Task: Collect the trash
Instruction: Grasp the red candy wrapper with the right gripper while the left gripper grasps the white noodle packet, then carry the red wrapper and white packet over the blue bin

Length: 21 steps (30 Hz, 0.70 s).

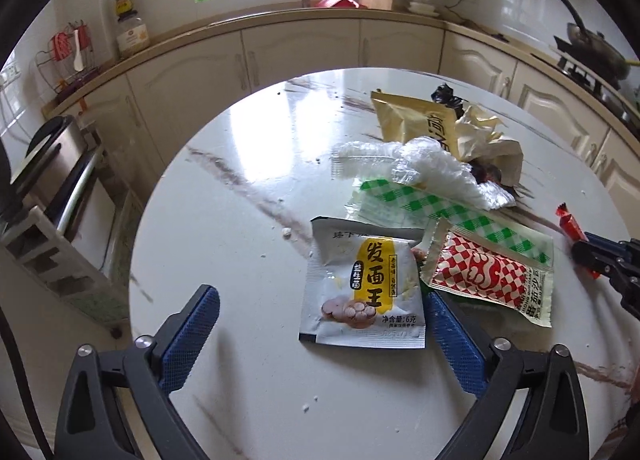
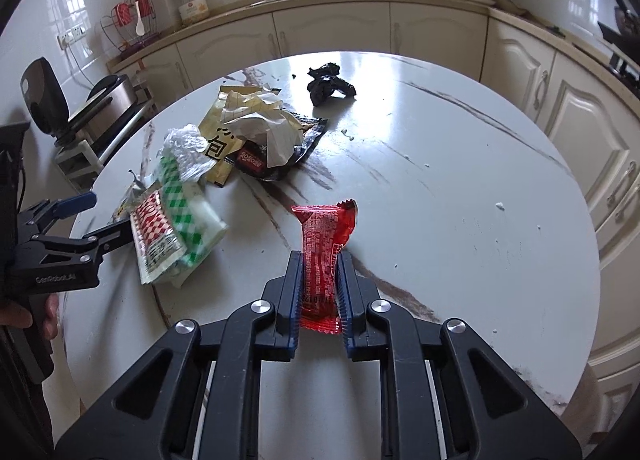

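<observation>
Two claws: both work over a round white marble-look bench scattered with trash.
Right claw: clenched on a red plastic snack wrapper, which stands upright between its blue pads above the bench's near edge.
Left claw: released, its blue-padded fingers spread wide on either side of a silver and yellow yeast sachet lying flat on the bench.
Beside the sachet: a red-and-white checked sauce packet overlaps its right edge and lies on a green-and-white checked plastic bag.
Behind those: crumpled clear plastic film, a pale yellow printed packet and a crumpled sheet of lined paper are heaped together.
Far side: a crumpled black plastic scrap sits apart from the heap.
Background: cream kitchen cabinets curve round behind the bench.
</observation>
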Each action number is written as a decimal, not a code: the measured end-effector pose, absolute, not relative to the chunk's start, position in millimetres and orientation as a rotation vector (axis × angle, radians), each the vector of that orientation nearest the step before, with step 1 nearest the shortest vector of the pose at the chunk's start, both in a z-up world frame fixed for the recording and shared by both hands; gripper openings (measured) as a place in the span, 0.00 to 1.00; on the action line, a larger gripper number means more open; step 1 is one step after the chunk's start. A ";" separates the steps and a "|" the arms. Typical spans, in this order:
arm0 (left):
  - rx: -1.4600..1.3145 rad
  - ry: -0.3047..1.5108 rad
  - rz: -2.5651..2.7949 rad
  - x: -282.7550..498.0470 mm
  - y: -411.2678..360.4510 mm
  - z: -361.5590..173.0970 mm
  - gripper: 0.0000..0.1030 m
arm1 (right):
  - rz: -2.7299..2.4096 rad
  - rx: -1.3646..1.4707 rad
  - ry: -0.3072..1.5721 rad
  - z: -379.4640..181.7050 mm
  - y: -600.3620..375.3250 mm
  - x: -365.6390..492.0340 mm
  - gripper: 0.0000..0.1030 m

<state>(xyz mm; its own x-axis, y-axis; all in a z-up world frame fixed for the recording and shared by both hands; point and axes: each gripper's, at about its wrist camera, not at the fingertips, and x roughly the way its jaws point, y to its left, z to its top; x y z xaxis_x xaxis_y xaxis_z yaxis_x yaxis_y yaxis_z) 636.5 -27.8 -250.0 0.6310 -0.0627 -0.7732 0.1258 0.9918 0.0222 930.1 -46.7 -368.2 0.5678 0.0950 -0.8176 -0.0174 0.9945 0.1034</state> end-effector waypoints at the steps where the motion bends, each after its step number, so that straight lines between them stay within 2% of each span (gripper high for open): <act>1: 0.064 0.885 -0.135 638.7 -27.5 -250.2 0.79 | 0.068 0.088 0.967 -368.2 -46.0 929.0 0.15; 3: 0.068 0.879 -0.168 641.3 -28.7 -250.6 0.63 | 0.069 0.090 0.963 -367.2 -46.0 926.3 0.15; 4: 0.076 0.872 -0.191 642.2 -29.7 -250.9 0.59 | 0.070 0.092 0.963 -366.6 -46.4 925.7 0.15; 5: 0.074 0.869 -0.212 643.0 -29.4 -250.9 0.48 | 0.072 0.095 0.962 -365.7 -46.9 925.0 0.15; 7: 0.072 0.865 -0.222 643.1 -27.1 -250.9 0.46 | 0.073 0.099 0.955 -363.4 -47.3 923.2 0.15; 8: 0.071 0.852 -0.228 641.2 -25.4 -250.6 0.27 | 0.075 0.100 0.954 -362.3 -47.1 922.6 0.15; 9: 0.065 0.852 -0.236 639.3 -23.3 -251.3 0.14 | 0.075 0.101 0.948 -360.8 -46.5 921.4 0.15; 21: 0.076 0.844 -0.274 581.2 -0.6 -246.4 0.14 | 0.100 0.120 0.924 -349.5 -40.0 903.9 0.15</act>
